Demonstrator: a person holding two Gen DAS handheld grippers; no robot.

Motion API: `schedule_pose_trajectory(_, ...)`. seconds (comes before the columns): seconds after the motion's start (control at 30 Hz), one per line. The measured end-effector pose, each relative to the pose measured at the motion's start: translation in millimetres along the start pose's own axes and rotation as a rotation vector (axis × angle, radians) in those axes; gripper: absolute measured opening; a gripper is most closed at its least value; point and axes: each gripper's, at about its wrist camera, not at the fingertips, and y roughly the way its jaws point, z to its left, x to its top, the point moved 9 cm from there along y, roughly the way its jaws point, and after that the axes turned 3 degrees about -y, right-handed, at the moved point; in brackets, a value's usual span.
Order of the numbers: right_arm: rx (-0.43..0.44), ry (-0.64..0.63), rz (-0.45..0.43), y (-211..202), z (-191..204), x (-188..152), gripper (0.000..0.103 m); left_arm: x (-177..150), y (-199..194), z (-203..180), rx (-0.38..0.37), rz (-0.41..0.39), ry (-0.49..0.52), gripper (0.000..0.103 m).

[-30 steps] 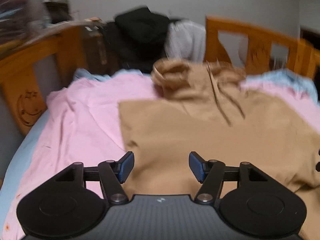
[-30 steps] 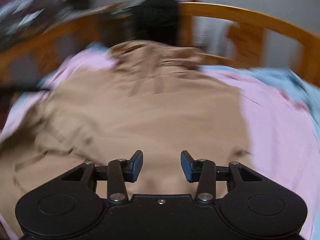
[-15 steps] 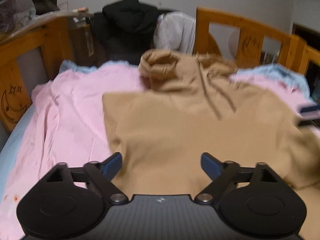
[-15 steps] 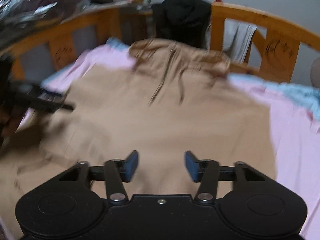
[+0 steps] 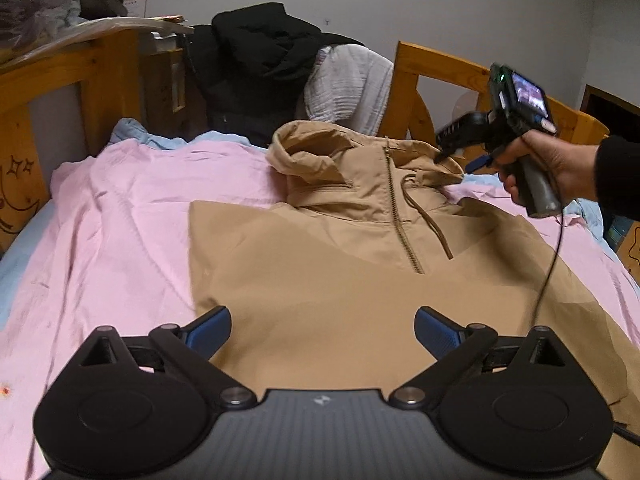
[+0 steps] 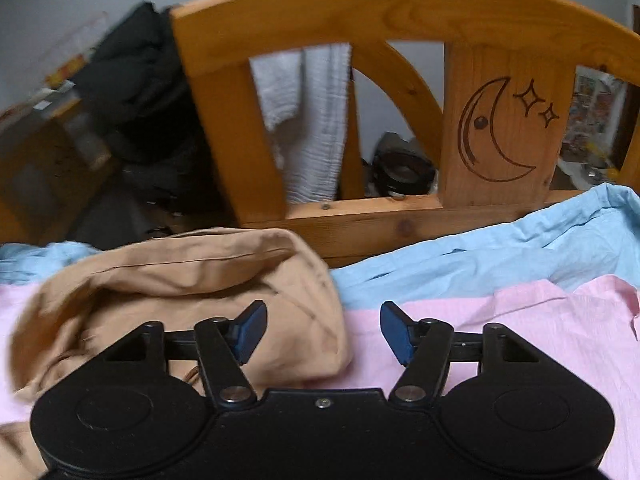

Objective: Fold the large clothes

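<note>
A pink sheet (image 5: pixel 120 240) covered the bed, with a blue sheet (image 6: pixel 500 252) showing at its far edge below the wooden headboard (image 6: pixel 400 12), which bore a carved moon and stars. A tan hooded jacket (image 5: pixel 340 280) lay flat on the pink sheet, front up, its sides folded in, its hood (image 5: pixel 316 156) toward the headboard and its zipper (image 5: pixel 400 220) running down the chest. The left tool (image 5: pixel 322 330) hovered over the jacket's lower part, its jaws having just been opening, now spread wide with nothing between them. Dark clothes (image 5: pixel 256 60) and a white towel (image 5: pixel 352 84) hung behind. At right, a hand (image 5: pixel 532 164) held the right tool (image 6: pixel 323 332) just above the hood's right edge; its jaws, having just been closing, stood partly apart and empty.
</note>
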Motion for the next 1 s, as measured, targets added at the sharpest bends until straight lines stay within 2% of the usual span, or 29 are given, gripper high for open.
schedule_pose_trajectory(0.03,-0.013,-0.002,-0.001,4,-1,-1,0.049,1,-2,3,-0.001,-0.01,-0.004,0.1)
schedule_pose_trajectory(0.07,-0.002,-0.001,-0.006,4,-1,-3,0.02,3,-5,5,-0.006,-0.021,-0.011,0.1)
schedule_pose_trajectory(0.1,-0.001,-0.004,-0.018,0,-2,-7,0.003,4,-7,7,-0.012,-0.031,-0.02,0.1)
schedule_pose_trajectory(0.2,0.036,-0.091,-0.159,-37,8,-13,0.002,13,-15,12,-0.038,-0.079,-0.053,0.1)
schedule_pose_trajectory(0.3,0.065,-0.323,-0.354,-100,23,-33,0.002,23,-22,13,-0.043,-0.133,-0.062,0.1)
schedule_pose_trajectory(0.33,0.066,-0.419,-0.429,-126,29,-45,0.002,27,-24,13,-0.043,-0.148,-0.061,0.1)
schedule_pose_trajectory(0.43,0.056,-0.6,-0.602,-186,32,-86,0.002,37,-33,12,-0.081,-0.191,-0.072,0.1)
schedule_pose_trajectory(0.53,0.028,-0.75,-0.693,-221,25,-132,0.002,43,-38,14,-0.122,-0.221,-0.111,0.1)
schedule_pose_trajectory(0.63,0.003,-0.866,-0.71,-234,15,-177,0.002,49,-40,19,-0.121,-0.247,-0.149,0.1)
schedule_pose_trajectory(0.73,0.001,-0.908,-0.67,-231,4,-205,0.002,60,-40,22,-0.097,-0.256,-0.128,0.1)
schedule_pose_trajectory(0.8,0.005,-0.896,-0.652,-232,-1,-215,0.002,68,-41,17,-0.076,-0.265,-0.058,0.1)
schedule_pose_trajectory(0.93,0.015,-0.848,-0.634,-231,-5,-219,0.002,70,-25,-3,0.003,-0.242,0.175,0.1)
schedule_pose_trajectory(1.0,0.019,-0.828,-0.63,-231,-6,-216,0.002,61,-17,-12,0.001,-0.198,0.204,0.098)
